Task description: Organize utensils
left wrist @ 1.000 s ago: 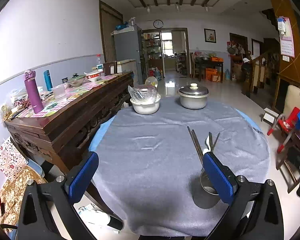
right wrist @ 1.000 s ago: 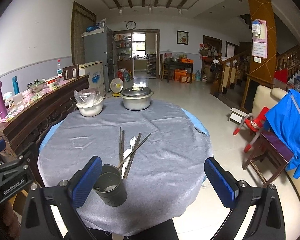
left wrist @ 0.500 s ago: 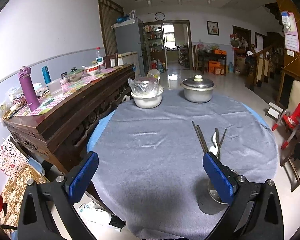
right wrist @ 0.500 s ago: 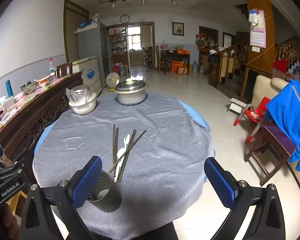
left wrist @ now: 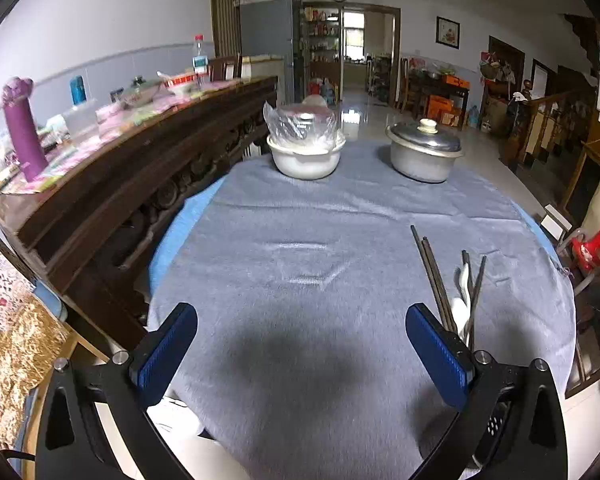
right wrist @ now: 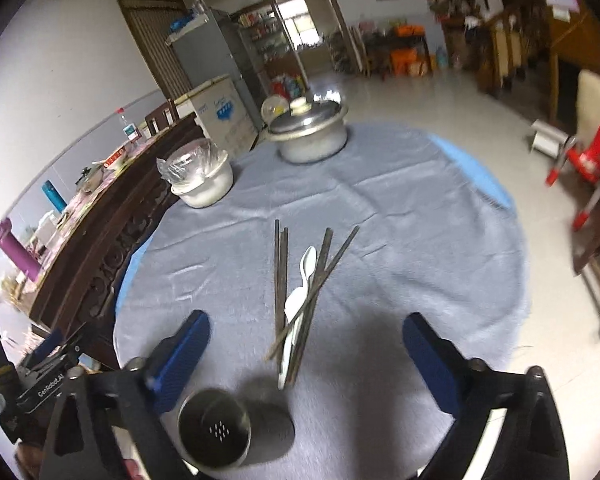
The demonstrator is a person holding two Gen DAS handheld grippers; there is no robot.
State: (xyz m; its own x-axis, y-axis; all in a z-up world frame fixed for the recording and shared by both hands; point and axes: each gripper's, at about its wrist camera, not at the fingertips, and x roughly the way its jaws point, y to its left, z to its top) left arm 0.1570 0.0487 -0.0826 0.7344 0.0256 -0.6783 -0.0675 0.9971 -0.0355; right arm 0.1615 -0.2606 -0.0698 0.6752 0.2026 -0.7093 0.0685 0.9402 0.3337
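Several dark chopsticks (right wrist: 281,272) and two white spoons (right wrist: 306,268) lie in a loose pile on the grey tablecloth (right wrist: 400,216). An empty metal utensil holder (right wrist: 215,432) stands upright near the table's front edge, just in front of the pile. My right gripper (right wrist: 306,356) is open and empty above the near end of the pile. My left gripper (left wrist: 300,350) is open and empty over bare cloth; the chopsticks (left wrist: 434,276) and spoons (left wrist: 462,280) lie beside its right finger. The holder is hidden in the left wrist view.
A white bowl covered in plastic (left wrist: 305,148) and a lidded metal pot (left wrist: 424,152) stand at the table's far side. A dark wooden sideboard (left wrist: 112,184) with bottles runs along the left. A red chair (right wrist: 588,156) stands at the right.
Both grippers moved forward over the table and tilted down. The right gripper now looks down on the pile and the holder. The holder has slipped out of the left wrist view.
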